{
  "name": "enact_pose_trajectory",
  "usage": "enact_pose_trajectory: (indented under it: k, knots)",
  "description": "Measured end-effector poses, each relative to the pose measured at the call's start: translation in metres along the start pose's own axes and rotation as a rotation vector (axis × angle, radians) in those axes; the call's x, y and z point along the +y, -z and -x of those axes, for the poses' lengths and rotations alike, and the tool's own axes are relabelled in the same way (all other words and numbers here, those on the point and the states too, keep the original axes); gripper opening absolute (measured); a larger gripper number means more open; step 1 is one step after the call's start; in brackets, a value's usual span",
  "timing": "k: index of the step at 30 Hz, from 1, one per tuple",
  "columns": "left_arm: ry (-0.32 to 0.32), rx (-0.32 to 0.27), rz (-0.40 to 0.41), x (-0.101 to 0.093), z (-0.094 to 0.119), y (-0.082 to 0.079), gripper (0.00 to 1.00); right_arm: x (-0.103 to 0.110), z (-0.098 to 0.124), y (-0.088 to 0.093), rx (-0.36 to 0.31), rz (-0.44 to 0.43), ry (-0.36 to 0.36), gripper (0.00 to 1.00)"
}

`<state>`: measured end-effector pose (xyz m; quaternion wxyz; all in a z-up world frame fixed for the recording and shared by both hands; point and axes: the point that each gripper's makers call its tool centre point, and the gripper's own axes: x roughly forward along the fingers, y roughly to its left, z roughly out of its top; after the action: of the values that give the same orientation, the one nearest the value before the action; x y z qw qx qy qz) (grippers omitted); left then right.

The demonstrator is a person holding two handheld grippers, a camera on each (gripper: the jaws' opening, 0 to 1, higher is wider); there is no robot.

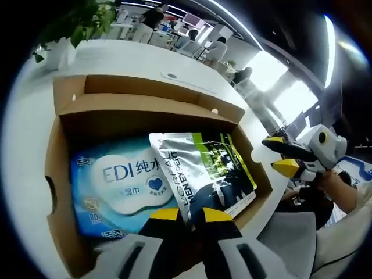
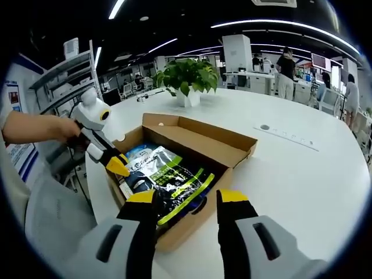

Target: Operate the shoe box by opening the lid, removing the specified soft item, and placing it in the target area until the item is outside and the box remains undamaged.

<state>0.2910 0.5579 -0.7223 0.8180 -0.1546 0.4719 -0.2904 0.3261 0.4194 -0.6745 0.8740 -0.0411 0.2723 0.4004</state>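
**Box open, both packs still inside**

Shoe box (image 2: pixel 192 168) sits open on the white tabletop (image 2: pixel 302 174), lid folded back. Blue wipes pack (image 1: pixel 119 183) & silver/green pouch (image 1: pixel 203 171) lie side by side in it. Your left tongs (image 1: pixel 192 215) hover over the pouch, slightly apart, holding nothing. Right tongs (image 2: pixel 189 197) wide open at the box's near edge, empty too.
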Motion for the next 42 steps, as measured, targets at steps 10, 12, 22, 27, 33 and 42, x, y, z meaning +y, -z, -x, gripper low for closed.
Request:
enact_pose_trajectory:
  k: [10, 12, 22, 27, 33, 42]
  knots:
    - [-0.022, -0.036, 0.009, 0.005, 0.002, -0.003, 0.0, 0.01, -0.007, 0.004, 0.028, -0.008, -0.022, 0.34]
    - [-0.032, -0.046, 0.021, 0.009, 0.005, -0.004, 0.0, 0.011, -0.009, 0.005, 0.03, -0.014, -0.021, 0.33]
    - [-0.075, -0.056, 0.018, 0.026, 0.022, -0.002, 0.0, 0.023, -0.019, 0.01, 0.066, -0.029, -0.052, 0.31]
    - [-0.092, -0.057, 0.012, 0.032, 0.026, -0.002, 0.0, 0.03, -0.025, 0.01, 0.076, -0.035, -0.068, 0.3]
    - [-0.104, -0.055, -0.002, 0.035, 0.027, -0.001, 0.0, 0.035, -0.039, 0.011, 0.103, -0.041, -0.083, 0.28]
    - [-0.113, -0.052, -0.029, 0.036, 0.026, -0.001, 0.0, 0.036, -0.056, 0.01, 0.131, -0.054, -0.087, 0.26]
